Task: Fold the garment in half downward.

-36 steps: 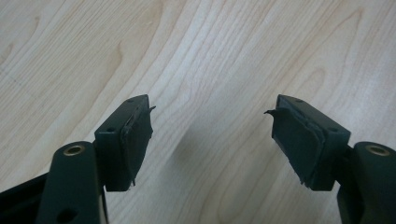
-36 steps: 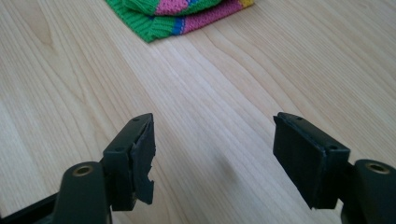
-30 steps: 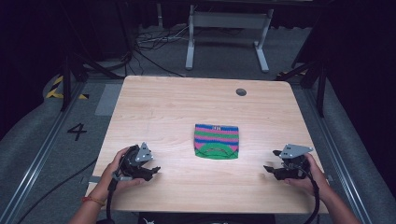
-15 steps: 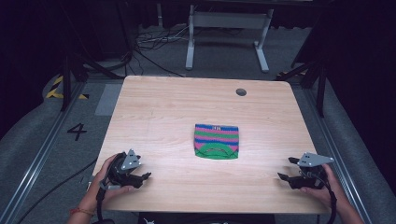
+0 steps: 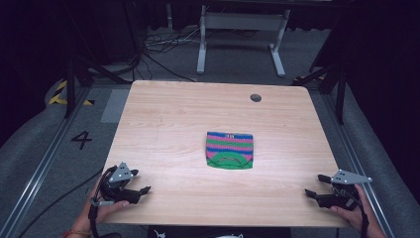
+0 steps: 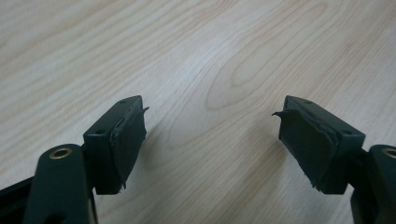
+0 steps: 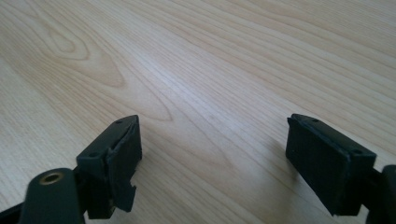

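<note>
A folded striped cloth (image 5: 229, 149), pink, green and blue, lies flat at the middle of the wooden table (image 5: 173, 119). My left gripper (image 5: 141, 190) rests at the table's front left corner, held by a hand, far from the cloth. In the left gripper view its jaws stand wide apart with bare wood between them (image 6: 210, 135). My right gripper (image 5: 313, 186) sits at the front right edge, also well away from the cloth. The right gripper (image 7: 212, 154) is open too, with nothing between its pads.
A small dark round hole (image 5: 255, 97) marks the table's far right. Metal rails run along both sides of the table. Behind it stand a white frame (image 5: 237, 29) and loose cables (image 5: 158, 44) on the grey floor.
Both grippers have drawn back toward the front edge and outward to the corners. The cloth has not moved.
</note>
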`<control>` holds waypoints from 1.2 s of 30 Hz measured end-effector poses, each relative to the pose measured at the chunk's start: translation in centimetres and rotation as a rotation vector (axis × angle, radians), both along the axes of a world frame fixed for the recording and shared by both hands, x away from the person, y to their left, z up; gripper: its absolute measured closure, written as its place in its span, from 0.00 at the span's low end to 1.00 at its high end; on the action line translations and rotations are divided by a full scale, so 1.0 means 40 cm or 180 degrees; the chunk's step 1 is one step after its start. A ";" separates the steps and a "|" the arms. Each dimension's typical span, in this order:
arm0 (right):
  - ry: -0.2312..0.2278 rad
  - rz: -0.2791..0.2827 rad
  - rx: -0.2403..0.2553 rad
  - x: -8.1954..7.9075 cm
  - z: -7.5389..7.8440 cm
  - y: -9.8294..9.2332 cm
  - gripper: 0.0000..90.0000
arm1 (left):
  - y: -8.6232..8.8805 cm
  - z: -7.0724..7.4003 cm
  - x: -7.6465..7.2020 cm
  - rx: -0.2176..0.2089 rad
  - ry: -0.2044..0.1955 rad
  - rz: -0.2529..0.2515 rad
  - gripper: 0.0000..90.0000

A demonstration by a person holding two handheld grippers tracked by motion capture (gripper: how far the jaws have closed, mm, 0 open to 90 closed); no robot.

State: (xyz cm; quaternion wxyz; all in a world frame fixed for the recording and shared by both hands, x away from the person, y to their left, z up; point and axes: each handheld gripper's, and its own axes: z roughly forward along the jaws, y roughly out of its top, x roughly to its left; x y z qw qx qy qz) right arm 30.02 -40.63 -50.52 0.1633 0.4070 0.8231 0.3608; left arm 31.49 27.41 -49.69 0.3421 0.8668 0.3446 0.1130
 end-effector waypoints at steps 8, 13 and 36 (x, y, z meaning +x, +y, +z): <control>0.0002 -0.0040 0.0008 -0.002 0.000 -0.005 0.21 | 0.003 -0.004 -0.003 -0.0027 -0.0030 0.0048 0.24; -0.0002 -0.0046 0.0002 -0.003 0.000 -0.005 0.21 | 0.004 -0.003 -0.003 -0.0038 -0.0034 0.0090 0.25; 0.0009 -0.0124 0.0012 -0.002 -0.001 -0.007 0.21 | -0.002 -0.004 -0.001 0.0023 -0.0034 0.0284 0.18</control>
